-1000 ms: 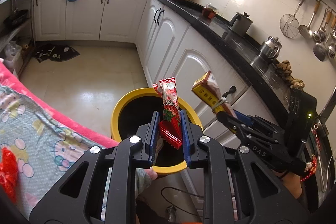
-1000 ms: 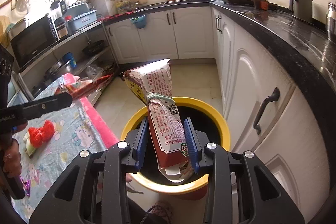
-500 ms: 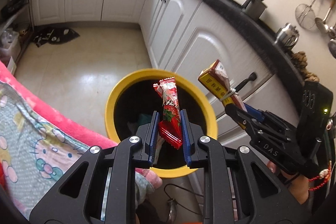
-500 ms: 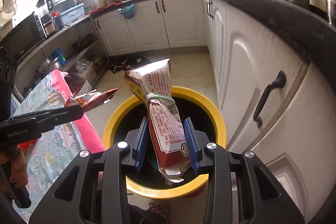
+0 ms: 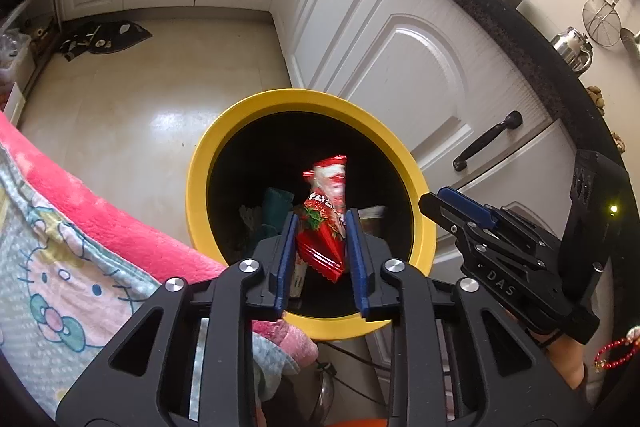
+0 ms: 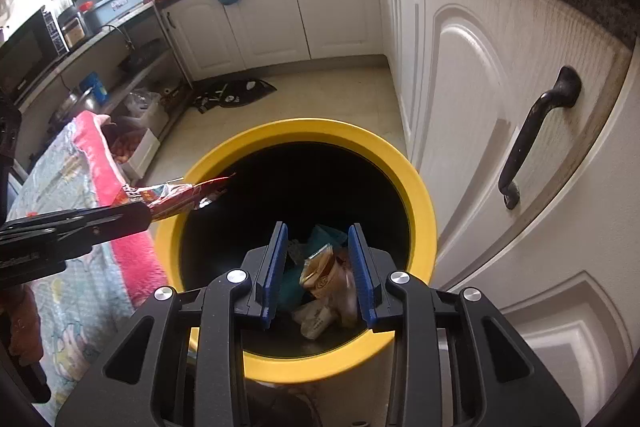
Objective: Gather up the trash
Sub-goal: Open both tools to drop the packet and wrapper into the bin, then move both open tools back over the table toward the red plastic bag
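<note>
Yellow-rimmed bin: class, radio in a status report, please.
Left gripper shut on red snack wrapper, over yellow-rimmed bin. Right gripper open, empty, above it. Nothing blocking.

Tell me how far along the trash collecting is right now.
Some trash already lies in the yellow bin, and the right gripper is open and empty above it. The left gripper grips a red wrapper over the opening. Left: let that wrapper go.

Bin (image 6: 420, 211) mouth open — table edge (image 6: 96, 155) and cabinet (image 6: 472, 99) flank it.
</note>
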The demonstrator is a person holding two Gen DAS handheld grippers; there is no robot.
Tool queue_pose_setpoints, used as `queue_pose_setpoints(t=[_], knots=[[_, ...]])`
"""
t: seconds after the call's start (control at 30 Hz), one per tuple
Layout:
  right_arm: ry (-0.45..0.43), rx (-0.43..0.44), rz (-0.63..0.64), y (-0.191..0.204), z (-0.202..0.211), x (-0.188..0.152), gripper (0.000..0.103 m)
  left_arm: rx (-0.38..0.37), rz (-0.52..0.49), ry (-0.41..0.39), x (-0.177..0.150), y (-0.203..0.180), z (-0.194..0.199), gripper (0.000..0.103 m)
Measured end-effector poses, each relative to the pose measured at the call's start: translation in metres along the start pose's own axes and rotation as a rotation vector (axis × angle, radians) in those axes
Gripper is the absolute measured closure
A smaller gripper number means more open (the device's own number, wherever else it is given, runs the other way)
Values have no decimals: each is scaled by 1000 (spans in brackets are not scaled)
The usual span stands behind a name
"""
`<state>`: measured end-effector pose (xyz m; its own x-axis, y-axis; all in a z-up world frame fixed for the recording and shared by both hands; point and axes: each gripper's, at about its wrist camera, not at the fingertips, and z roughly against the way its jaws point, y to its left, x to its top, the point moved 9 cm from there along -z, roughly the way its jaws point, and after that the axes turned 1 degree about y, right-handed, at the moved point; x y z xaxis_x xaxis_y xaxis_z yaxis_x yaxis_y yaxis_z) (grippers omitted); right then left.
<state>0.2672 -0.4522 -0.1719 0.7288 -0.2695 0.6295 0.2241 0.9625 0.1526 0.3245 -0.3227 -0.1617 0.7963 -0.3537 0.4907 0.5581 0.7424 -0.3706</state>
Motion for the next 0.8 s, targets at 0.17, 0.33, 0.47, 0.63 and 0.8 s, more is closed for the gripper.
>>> queue_pose_setpoints(t=[0.17, 0.33, 0.47, 0.63, 0.8], knots=[[-4, -9, -24, -7, 1, -1, 72, 8, 12, -1, 2, 1, -1, 58], [-10, -13, -33, -12, 8, -4, 67, 42, 24, -13, 2, 9, 6, 42], [-21, -14, -35, -11, 15, -6, 60, 74, 31, -31, 2, 16, 17, 27], [-40, -13, -32, -7, 25, -6, 49, 117, 42, -61, 2, 26, 34, 11], [-59, -18, -27, -3, 32, -4, 37, 158, 64, -92, 0, 37, 52, 11]])
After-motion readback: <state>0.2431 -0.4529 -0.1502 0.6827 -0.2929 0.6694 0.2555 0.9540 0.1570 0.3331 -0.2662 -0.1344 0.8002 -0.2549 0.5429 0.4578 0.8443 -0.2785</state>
